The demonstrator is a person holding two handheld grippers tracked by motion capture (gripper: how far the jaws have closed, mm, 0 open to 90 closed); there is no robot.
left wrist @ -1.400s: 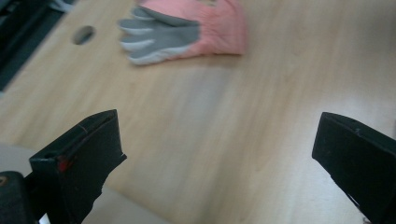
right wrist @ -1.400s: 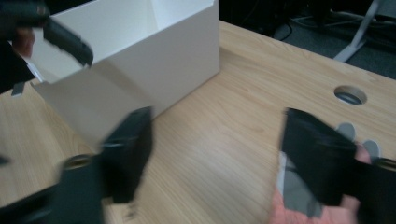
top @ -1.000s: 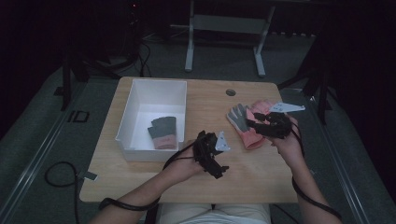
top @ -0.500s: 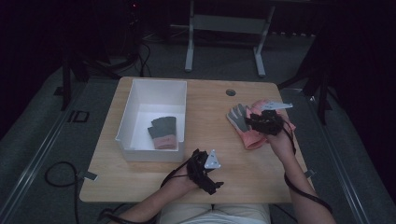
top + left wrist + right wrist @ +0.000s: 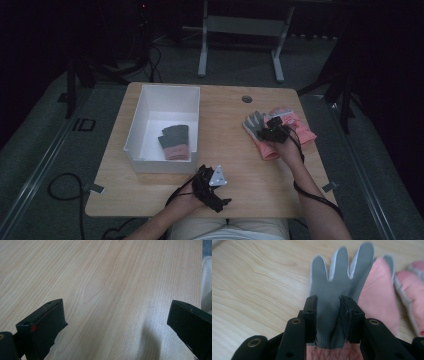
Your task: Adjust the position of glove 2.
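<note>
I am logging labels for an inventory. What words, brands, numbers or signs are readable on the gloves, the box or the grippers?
None can be read.
Grey-palmed glove between the jaws of the right hand-held gripper: plain textured coating, no print.
Pink gloves beside it: no visible label.
White box and the folded glove inside: no markings.
Left hand-held gripper: a small red mark on one jaw, no text.
</note>
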